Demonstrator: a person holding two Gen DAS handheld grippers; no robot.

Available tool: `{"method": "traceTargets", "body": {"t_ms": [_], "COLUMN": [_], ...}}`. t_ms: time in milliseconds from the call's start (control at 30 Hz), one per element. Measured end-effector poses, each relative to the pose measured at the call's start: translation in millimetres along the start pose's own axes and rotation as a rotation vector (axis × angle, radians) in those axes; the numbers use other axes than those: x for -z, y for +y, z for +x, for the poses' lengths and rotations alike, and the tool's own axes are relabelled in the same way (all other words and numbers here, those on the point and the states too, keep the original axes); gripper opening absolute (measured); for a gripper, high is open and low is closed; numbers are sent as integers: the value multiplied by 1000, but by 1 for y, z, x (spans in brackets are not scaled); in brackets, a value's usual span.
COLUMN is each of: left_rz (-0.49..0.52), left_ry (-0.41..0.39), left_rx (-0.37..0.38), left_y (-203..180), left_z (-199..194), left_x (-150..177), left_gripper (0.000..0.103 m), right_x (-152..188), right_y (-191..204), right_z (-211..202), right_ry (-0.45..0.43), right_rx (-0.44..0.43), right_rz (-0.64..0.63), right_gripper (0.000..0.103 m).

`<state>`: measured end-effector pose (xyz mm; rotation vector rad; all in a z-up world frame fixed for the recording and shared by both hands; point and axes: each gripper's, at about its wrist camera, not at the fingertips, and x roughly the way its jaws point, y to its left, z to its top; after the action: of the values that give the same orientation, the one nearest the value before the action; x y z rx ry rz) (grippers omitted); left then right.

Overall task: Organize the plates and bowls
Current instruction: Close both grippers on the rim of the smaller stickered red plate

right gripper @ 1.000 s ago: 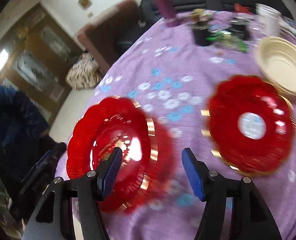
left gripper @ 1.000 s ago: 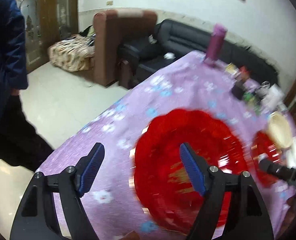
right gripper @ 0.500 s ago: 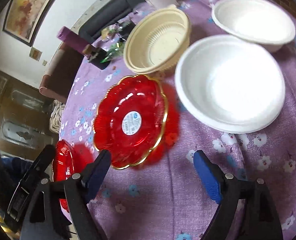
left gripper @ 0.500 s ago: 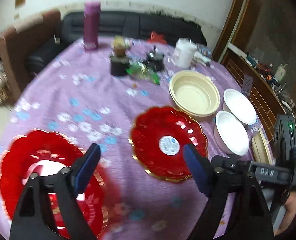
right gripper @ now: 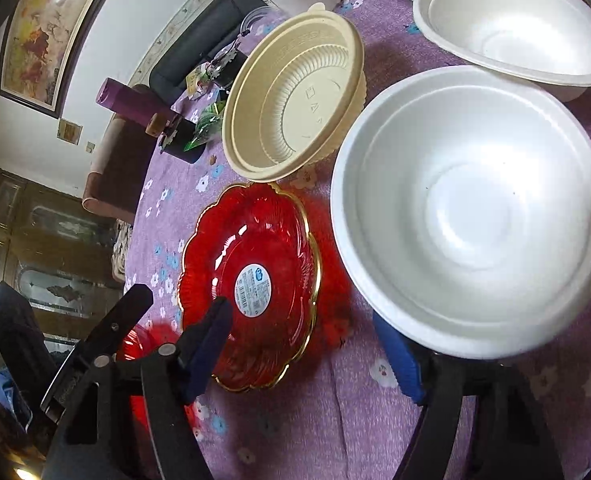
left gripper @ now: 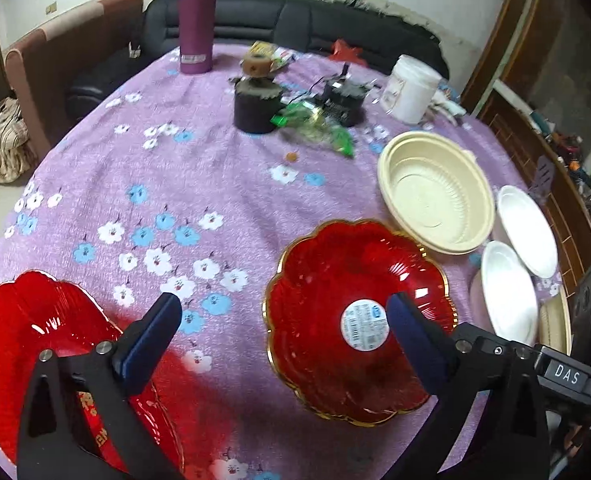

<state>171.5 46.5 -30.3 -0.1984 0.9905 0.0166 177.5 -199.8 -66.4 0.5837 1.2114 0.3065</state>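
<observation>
Both grippers are swinging across the table away from the plain red plate at its near edge and toward the stickered red plate, which serves here as the landmark.

From the left wrist view, the left gripper (left gripper: 281,322) is hanging above the purple flowered tablecloth (left gripper: 199,168), its jaws having just been opening and now standing wide apart with nothing between them. The stickered red plate (left gripper: 359,316) is lying under the right-hand finger. The plain red plate (left gripper: 43,332) is sitting well to its left, the cream bowl (left gripper: 435,196) is touching its far right rim, and two white bowls (left gripper: 507,296) are lying to its right. A purple flask (left gripper: 196,20) is standing far behind it.

From the right wrist view, the right gripper (right gripper: 307,348) is hovering over the near rim of the stickered red plate (right gripper: 251,280), its jaws having just been narrowing yet still apart, gripping nothing. The near white bowl (right gripper: 471,212) is sitting just right of that plate, over the right-hand finger; whether they are touching I cannot tell. The cream bowl (right gripper: 295,100) is lying just behind the plate.
</observation>
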Motion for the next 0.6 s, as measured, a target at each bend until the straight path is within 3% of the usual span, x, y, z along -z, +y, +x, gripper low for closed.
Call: {"method": "traceTargets", "body": {"t_ms": [167, 233, 300, 400, 600], "left_rz": [-10, 0, 3, 4, 13], "left_ry": [56, 75, 111, 136, 155], "left_rx": [43, 33, 58, 114, 82], "left_y": [4, 3, 2, -1, -7], "left_z": [8, 9, 13, 14, 21], "left_x": [-5, -7, -8, -9, -9], "left_gripper": [89, 72, 65, 65, 65], "right_x": [-2, -3, -4, -4, -6], "right_y": [0, 0, 0, -3, -5], "right_z": [6, 5, 5, 8, 12], "right_ry": [7, 3, 3, 9, 14], "right_rx": [-13, -3, 3, 2, -10], "right_rz": [3, -7, -10, -6, -14], "right_gripper": [67, 62, 58, 58, 57]}}
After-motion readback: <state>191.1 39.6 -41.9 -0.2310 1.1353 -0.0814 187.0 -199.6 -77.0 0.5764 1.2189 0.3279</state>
